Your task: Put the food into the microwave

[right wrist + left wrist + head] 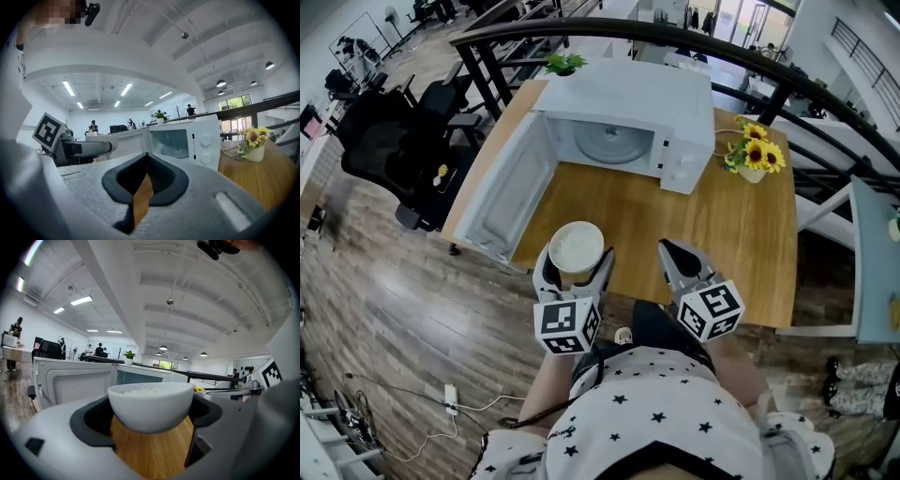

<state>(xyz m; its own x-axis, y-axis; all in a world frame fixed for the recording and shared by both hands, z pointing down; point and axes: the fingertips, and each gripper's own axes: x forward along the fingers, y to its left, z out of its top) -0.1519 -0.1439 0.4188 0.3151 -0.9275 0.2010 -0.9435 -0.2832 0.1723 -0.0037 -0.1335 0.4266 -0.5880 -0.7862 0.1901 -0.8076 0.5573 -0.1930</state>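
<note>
Sitting between the left jaws: a white bowl [577, 248] filled with white food, outside the microwave [628, 103], in front of its open cavity and well apart from it.
Left gripper [577, 264]: its two dark pads press on the bowl's sides; the left gripper view shows the bowl filling the gap, with wood grain below it.
Height of bowl: over the table [722, 253]; I cannot tell if its bottom touches the wood.
Right gripper [143, 180]: jaws pressed together with nothing between them, in front of the microwave's control side, beside the left gripper.
Microwave: white, on the far part of the table, cavity facing the person, glass turntable [614, 141] visible inside.
Door [502, 192]: swung fully open at the microwave's left side, its free end near the bowl.
Sunflowers [755, 159]: in a small pot, just right of the microwave.
Green plant [564, 64]: behind the microwave's left corner.
</note>
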